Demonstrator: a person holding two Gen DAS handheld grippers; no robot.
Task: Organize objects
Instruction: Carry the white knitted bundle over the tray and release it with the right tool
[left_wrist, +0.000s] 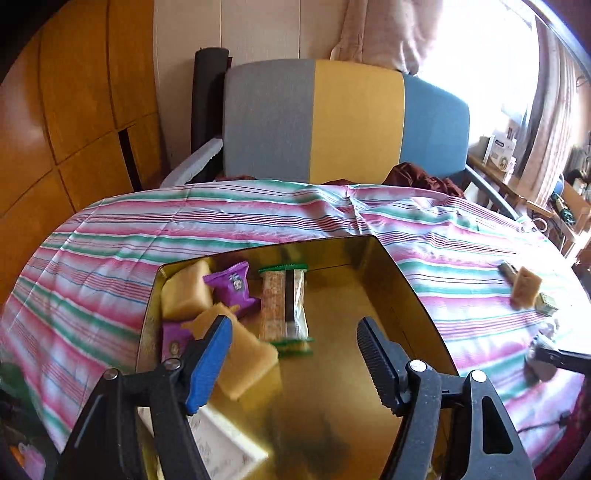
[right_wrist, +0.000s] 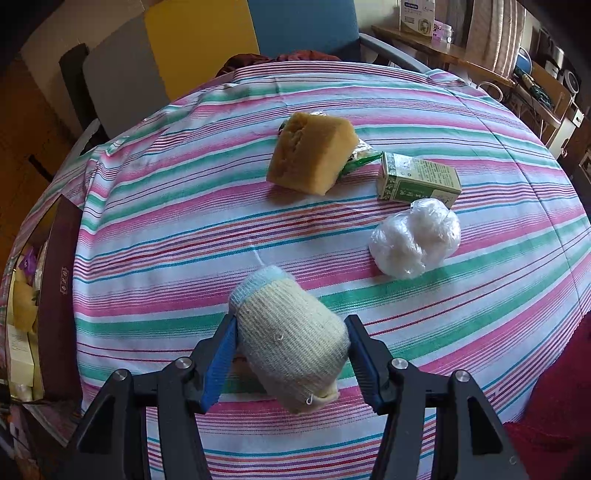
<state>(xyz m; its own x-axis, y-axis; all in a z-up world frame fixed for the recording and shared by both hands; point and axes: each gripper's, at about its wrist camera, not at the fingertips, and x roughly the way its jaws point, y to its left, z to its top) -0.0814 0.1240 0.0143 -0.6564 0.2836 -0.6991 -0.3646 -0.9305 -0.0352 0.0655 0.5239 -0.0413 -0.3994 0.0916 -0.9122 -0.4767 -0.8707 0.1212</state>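
An open gold tin (left_wrist: 400, 280) lies on the striped tablecloth (left_wrist: 110, 236). It holds yellow sponge blocks (left_wrist: 184, 295), purple packets (left_wrist: 232, 288), a green-ended snack bar (left_wrist: 284, 306) and a white box (left_wrist: 221, 443). My left gripper (left_wrist: 291, 325) hangs open above the tin. A blurred yellow sponge (left_wrist: 247, 365) lies beside its blue left pad, clear of the right one. My right gripper (right_wrist: 291, 321) is shut on a rolled cream knit cloth (right_wrist: 291, 339) just over the table. Beyond it lie a brown-yellow sponge (right_wrist: 310, 155), a green box (right_wrist: 417, 181) and a white plastic-wrapped bundle (right_wrist: 413, 240).
A green packet (right_wrist: 358, 160) sticks out from under the sponge. The tin's dark outer wall (right_wrist: 55, 295) shows at the left of the right wrist view. A grey, yellow and blue chair (left_wrist: 347, 118) stands behind the table, with a cluttered wooden shelf (right_wrist: 443, 48) at the far right.
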